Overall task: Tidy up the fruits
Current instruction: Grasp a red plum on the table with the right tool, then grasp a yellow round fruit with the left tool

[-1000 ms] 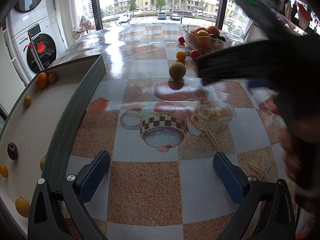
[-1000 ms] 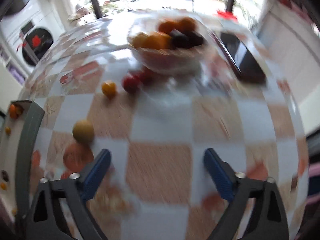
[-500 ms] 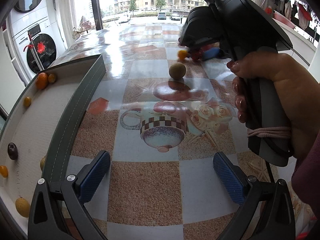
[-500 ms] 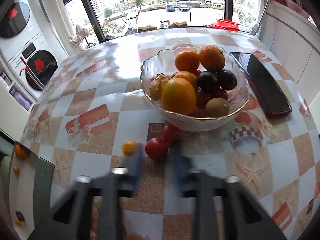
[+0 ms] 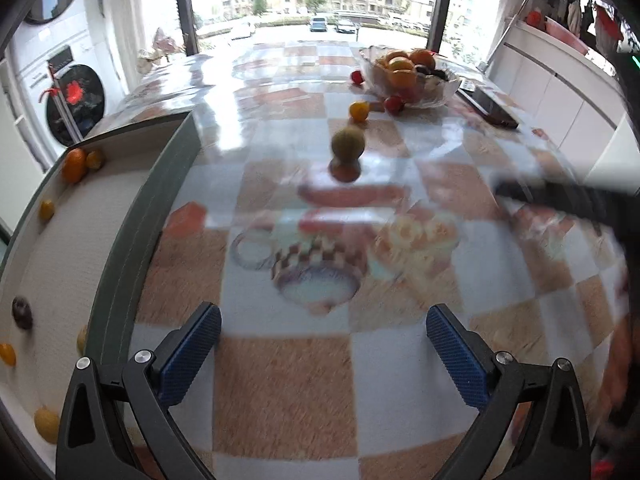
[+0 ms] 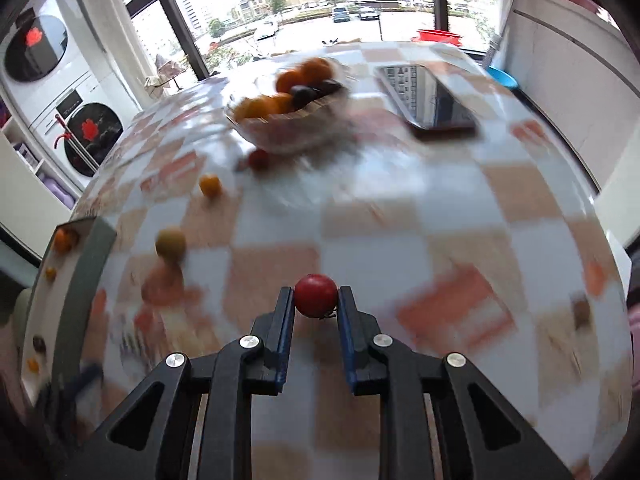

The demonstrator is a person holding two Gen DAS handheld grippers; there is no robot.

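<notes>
My right gripper point(image 6: 316, 306) is shut on a small red tomato point(image 6: 316, 295) and holds it above the checkered table. My left gripper point(image 5: 322, 344) is open and empty, low over the table beside the grey tray point(image 5: 132, 240). The tray holds several small fruits, among them an orange point(image 5: 74, 165) and a dark plum point(image 5: 22, 312). On the table lie a green-brown round fruit point(image 5: 347, 143), a small yellow-orange fruit point(image 5: 359, 111) and a red tomato point(image 5: 394, 104). A glass bowl point(image 5: 408, 76) at the far side is full of fruit.
A black phone point(image 6: 430, 98) lies right of the bowl point(image 6: 288, 120). Washing machines point(image 5: 60, 92) stand at the left beyond the table. The right arm shows as a dark blur at the right edge of the left wrist view point(image 5: 568, 196). White cabinets run along the right.
My right gripper closed on a red tomato near the bowl, lifted it and pulled back toward me. The left gripper stayed open and shifted slightly.
</notes>
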